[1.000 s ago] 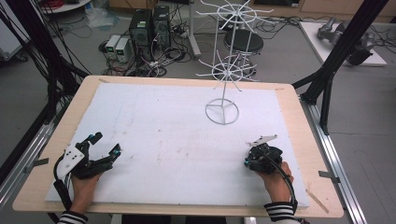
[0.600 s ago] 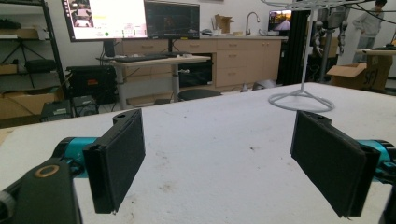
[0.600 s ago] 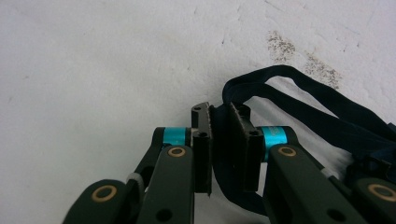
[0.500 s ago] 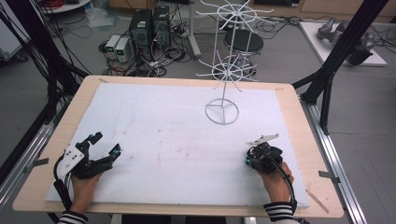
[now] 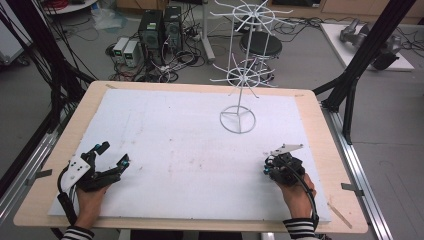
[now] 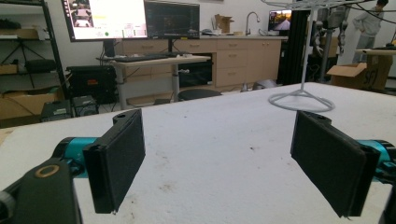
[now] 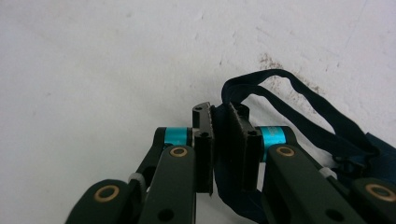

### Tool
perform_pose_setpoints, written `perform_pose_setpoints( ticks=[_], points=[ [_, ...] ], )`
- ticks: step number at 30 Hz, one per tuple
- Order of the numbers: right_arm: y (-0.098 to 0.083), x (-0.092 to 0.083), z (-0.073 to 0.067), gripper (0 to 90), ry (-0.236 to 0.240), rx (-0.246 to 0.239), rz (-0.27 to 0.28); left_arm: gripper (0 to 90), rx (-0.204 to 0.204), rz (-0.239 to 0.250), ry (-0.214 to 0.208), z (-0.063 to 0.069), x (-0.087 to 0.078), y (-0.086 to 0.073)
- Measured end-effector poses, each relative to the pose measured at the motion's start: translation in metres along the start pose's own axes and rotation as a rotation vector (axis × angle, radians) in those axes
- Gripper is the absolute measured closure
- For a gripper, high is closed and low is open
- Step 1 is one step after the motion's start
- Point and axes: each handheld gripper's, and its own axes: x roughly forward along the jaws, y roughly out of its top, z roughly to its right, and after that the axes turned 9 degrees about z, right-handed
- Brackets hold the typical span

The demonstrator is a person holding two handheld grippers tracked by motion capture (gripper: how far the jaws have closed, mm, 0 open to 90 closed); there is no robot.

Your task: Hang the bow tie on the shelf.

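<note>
My right gripper [image 7: 220, 126] points down at the white board and is shut on a dark blue fabric strap [image 7: 299, 100], whose loop curls out to the right of the jaws. In the high view that right gripper [image 5: 272, 167] sits near the board's front right, held by a hand in a striped sleeve. My left gripper [image 5: 114, 153] rests at the front left, lying low and aimed across the board. Its black pads [image 6: 119, 161] stand wide apart with nothing between them, so the left gripper [image 6: 219, 154] is open.
A white wire rack [image 5: 238, 75] with spoked tiers stands on a ring base [image 5: 237, 119] at the back right of the white board [image 5: 190, 135]; the rack's base [image 6: 301, 100] also shows ahead of the left gripper. The wooden table edge [image 5: 330, 150] surrounds the board.
</note>
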Motion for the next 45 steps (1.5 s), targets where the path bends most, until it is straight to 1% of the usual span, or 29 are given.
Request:
perform_pose_setpoints(
  ticks=[3,4,5,8,13,14,15,16,18,23,25,33,35,37,42,45],
  points=[
    [0.001,-0.001,0.0,80.9,0.001,0.004,0.016,18.1,-0.002,0.0,-0.001,0.0,0.0,0.0],
    [0.002,-0.003,0.0,81.0,-0.002,0.007,0.035,18.1,0.0,0.0,0.0,0.0,0.0,0.0],
    [0.002,-0.003,0.0,81.0,-0.002,0.007,0.035,18.1,-0.002,0.0,-0.001,0.0,0.0,0.0],
    [0.004,-0.007,0.0,81.0,-0.005,0.02,0.067,18.1,-0.003,0.001,0.0,0.0,0.0,0.0],
    [0.007,-0.011,0.0,81.0,-0.009,0.031,0.093,18.1,-0.002,0.001,-0.001,0.0,0.0,0.0],
    [0.008,-0.013,0.0,81.0,-0.01,0.039,0.118,18.1,-0.002,0.001,-0.001,0.0,0.0,0.0],
    [0.008,-0.013,0.0,81.0,-0.01,0.039,0.118,18.1,-0.001,0.0,-0.001,0.0,0.0,0.0],
    [0.009,-0.014,0.0,81.0,-0.008,0.048,0.13,18.1,-0.002,0.001,-0.001,0.0,0.0,0.0],
    [0.011,-0.018,0.001,81.0,-0.006,0.068,0.173,18.1,-0.002,0.001,-0.001,0.0,0.0,0.0],
    [0.016,-0.024,0.003,81.0,-0.005,0.083,0.216,18.2,-0.002,0.001,-0.001,0.0,0.0,0.0],
    [0.019,-0.026,0.004,81.0,-0.015,0.091,0.24,18.2,-0.002,0.001,-0.001,0.0,0.0,0.0],
    [0.026,-0.036,0.008,81.0,-0.014,0.134,0.349,18.2,-0.001,0.0,-0.002,0.0,0.0,0.0],
    [0.026,-0.038,0.009,81.0,-0.019,0.152,0.366,18.2,-0.001,0.0,-0.002,0.0,0.0,0.0],
    [0.027,-0.039,0.01,81.0,-0.026,0.158,0.392,18.2,-0.002,0.0,-0.002,0.0,0.001,0.0],
    [0.03,-0.044,0.01,81.0,-0.027,0.2,0.455,18.2,-0.001,0.0,-0.001,0.0,0.0,0.0],
    [0.033,-0.047,0.011,81.0,-0.046,0.207,0.496,18.2,-0.002,0.0,-0.002,0.0,0.001,0.0]
  ],
)
